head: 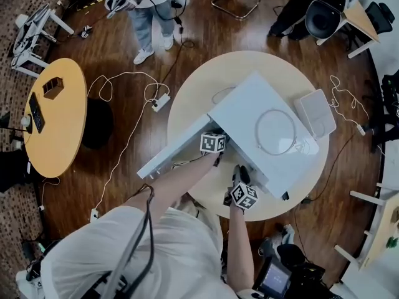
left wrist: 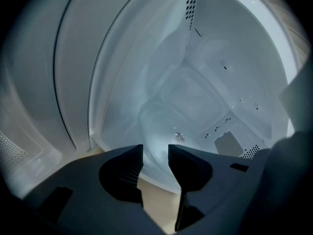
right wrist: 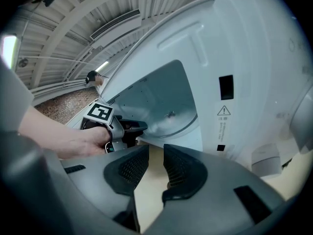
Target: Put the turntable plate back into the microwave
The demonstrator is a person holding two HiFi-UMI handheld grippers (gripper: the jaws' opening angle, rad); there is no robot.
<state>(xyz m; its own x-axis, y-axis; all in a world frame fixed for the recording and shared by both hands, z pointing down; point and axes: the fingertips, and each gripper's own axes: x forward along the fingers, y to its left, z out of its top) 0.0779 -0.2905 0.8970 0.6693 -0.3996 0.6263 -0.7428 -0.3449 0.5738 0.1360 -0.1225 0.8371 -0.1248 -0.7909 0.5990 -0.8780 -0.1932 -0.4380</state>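
The turntable plate lies inside the microwave, with the left gripper jaws open at its rim, the right gripper jaws narrowly apart and empty, and the door not yet shut

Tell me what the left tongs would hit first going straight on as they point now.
Most likely what looks like a round glass plate on the microwave cavity floor, just beyond the open left tongs; depth there is hard to judge.

1. White box-shaped microwave: smooth, lightly glossy painted metal casing and cavity walls.
2. Clear round turntable plate: glassy, translucent, smooth.
3. Dark grey left gripper and matching right gripper: matt plastic, finely ribbed pads.
4. Pale round table: matt, wood-look top.
5. Reddish-brown plank floor: polished wood.
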